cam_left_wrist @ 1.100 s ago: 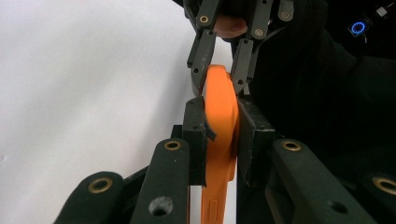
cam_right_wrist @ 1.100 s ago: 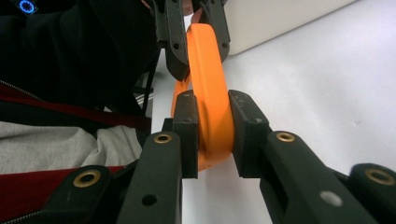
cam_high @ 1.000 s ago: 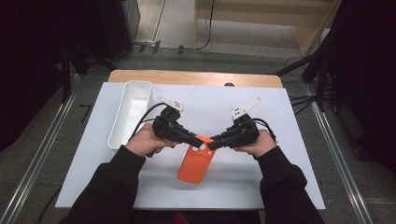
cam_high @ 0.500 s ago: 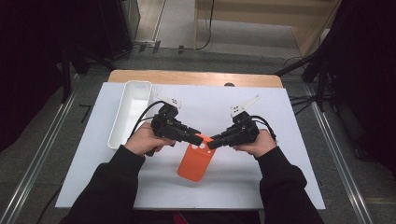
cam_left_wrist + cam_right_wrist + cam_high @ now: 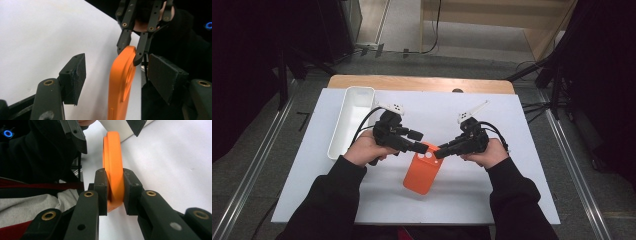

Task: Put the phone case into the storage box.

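Note:
An orange phone case [image 5: 424, 170] hangs tilted over the white mat, between my two grippers. My right gripper [image 5: 439, 151] is shut on its upper edge; in the right gripper view both pads [image 5: 101, 192] press the case [image 5: 113, 167]. My left gripper [image 5: 419, 141] faces it from the left, and its jaws have just been opening. In the left gripper view the case [image 5: 122, 82] stands between the spread pads [image 5: 75, 75], touching neither. Farther off in that view, the right gripper [image 5: 131, 47] pinches the case's top.
A long white tray [image 5: 352, 120] lies at the left of the white mat [image 5: 512, 190], just beyond my left hand. The mat covers a wooden table [image 5: 422, 82]. Metal rails and dark stands flank the table on the floor.
The left gripper's jaws have spread apart and let go of the orange case. The right gripper keeps its grip, and neither hand has shifted.

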Demonstrator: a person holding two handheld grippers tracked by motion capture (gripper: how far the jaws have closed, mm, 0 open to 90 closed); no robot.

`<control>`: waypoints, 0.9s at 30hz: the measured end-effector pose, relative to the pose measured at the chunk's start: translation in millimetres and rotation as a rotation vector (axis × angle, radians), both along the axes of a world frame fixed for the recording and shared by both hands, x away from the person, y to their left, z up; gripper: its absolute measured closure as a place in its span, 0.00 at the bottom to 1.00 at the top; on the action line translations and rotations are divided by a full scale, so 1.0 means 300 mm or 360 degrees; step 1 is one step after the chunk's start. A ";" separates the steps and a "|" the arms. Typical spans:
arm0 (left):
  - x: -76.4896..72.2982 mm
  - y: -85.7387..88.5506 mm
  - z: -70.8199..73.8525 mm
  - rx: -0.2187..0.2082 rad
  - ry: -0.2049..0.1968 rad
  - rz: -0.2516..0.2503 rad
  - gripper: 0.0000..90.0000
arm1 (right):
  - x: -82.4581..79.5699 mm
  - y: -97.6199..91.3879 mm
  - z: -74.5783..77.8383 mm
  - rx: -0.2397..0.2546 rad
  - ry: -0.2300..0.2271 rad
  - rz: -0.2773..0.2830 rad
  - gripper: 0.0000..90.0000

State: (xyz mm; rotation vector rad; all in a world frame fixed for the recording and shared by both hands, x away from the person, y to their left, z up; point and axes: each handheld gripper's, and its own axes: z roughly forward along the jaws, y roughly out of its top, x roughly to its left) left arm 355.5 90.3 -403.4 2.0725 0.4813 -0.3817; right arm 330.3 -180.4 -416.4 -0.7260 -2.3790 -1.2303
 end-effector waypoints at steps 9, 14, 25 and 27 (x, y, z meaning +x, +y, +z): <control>-0.003 0.003 0.006 0.0033 -0.0075 0.0104 0.35 | -0.003 -0.008 0.013 -0.0059 -0.0032 -0.0100 0.83; -0.010 0.003 0.018 0.0041 -0.0096 0.0122 0.35 | -0.002 -0.026 0.026 -0.0063 -0.0040 -0.0186 0.83; -0.015 0.002 0.026 0.0069 -0.0190 0.0203 0.29 | -0.012 -0.038 0.055 -0.0157 -0.0056 -0.0310 0.83; -0.015 0.003 0.027 0.0072 -0.0204 0.0209 0.27 | -0.016 -0.037 0.063 -0.0186 -0.0061 -0.0332 0.83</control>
